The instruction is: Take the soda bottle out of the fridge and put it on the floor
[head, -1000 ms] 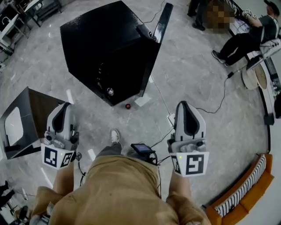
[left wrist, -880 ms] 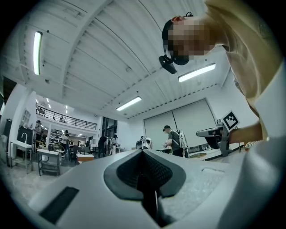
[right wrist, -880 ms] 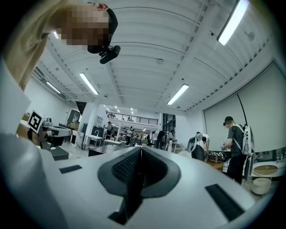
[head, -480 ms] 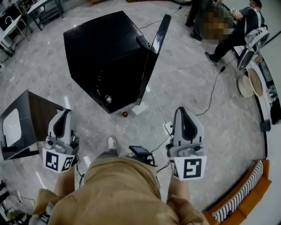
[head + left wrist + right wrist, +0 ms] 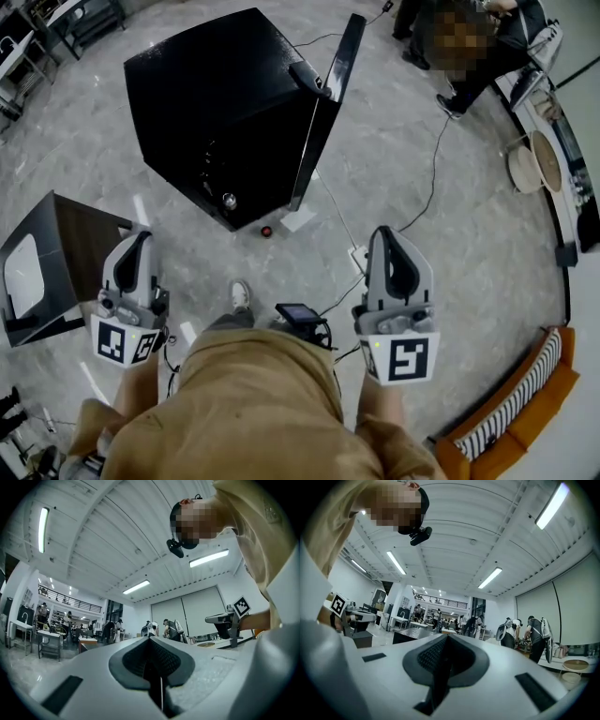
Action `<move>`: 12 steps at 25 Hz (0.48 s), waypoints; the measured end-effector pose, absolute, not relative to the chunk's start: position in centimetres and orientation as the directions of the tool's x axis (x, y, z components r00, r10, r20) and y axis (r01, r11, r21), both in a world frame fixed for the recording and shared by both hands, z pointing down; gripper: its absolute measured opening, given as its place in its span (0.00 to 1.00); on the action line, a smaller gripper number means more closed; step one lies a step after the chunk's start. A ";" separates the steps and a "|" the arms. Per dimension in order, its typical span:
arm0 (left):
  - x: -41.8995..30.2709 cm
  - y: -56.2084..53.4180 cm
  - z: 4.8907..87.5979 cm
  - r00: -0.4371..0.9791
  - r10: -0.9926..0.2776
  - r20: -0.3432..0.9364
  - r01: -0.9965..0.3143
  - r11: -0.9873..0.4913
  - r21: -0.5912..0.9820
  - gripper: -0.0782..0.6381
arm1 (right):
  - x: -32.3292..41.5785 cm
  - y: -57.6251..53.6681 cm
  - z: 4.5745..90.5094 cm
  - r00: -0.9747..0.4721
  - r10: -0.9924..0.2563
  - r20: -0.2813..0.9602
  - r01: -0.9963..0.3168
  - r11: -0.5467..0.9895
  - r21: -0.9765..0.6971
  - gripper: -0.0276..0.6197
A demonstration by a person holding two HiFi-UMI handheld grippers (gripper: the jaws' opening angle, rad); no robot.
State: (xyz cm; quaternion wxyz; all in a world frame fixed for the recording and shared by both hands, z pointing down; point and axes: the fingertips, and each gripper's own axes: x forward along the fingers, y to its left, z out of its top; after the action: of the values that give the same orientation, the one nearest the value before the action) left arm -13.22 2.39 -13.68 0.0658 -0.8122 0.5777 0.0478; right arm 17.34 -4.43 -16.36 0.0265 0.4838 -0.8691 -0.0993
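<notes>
Setting: a grey marble-look floor (image 5: pixel 450 281) in a large workshop hall, seen from a head camera looking steeply down; strip lights run along the ceiling in both gripper views.
Fridge: one black fridge (image 5: pixel 216 94) stands far centre. Its single door (image 5: pixel 330 98) is swung open on the right, seen edge-on, and the open front faces near and right.
Soda bottle: not made out for certain. One round silvery top (image 5: pixel 228 199) shows low in the fridge's open front, at its near edge. Which way its long axis runs cannot be told from above.
On the floor: one small red object (image 5: pixel 266 231) lies just near of the fridge, apart from it. One white power strip (image 5: pixel 359 255) with cables lies to the right.
Left tool (image 5: pixel 139 236): held level at the near left, jaws pressed together with nothing between them.
Right tool (image 5: pixel 389 232): held level at the near right, jaws likewise together and empty, well apart from the fridge.
Person: one shoe (image 5: pixel 242 294) shows between the two tools.
Surroundings: one dark open box (image 5: pixel 70 248) at left, one orange sofa (image 5: pixel 525 412) near right, a seated person (image 5: pixel 487 66) far right.
</notes>
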 end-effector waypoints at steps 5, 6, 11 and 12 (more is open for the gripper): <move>-13.6 2.1 -13.8 0.343 -0.927 -0.148 -0.939 -0.340 -0.047 0.11 | 16.2 -4.5 -16.4 -0.537 -0.843 -0.037 -0.830 0.519 0.204 0.05; -13.8 2.0 -13.7 0.346 -0.927 -0.146 -0.938 -0.343 -0.046 0.11 | 15.9 -4.6 -16.6 -0.538 -0.842 -0.039 -0.829 0.520 0.204 0.05; -14.3 1.7 -13.2 0.351 -0.927 -0.135 -0.936 -0.350 -0.033 0.11 | 15.0 -4.7 -16.5 -0.541 -0.841 -0.037 -0.826 0.522 0.211 0.05; -14.3 1.6 -13.0 0.353 -0.926 -0.134 -0.935 -0.352 -0.032 0.11 | 15.0 -4.7 -16.4 -0.540 -0.841 -0.037 -0.827 0.522 0.209 0.05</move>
State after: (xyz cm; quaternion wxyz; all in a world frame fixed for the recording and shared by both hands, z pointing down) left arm -14.29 1.62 -13.05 0.0513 -0.8209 0.5669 0.0464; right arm 14.97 -4.75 -16.44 0.0341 0.4784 -0.8716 -0.1013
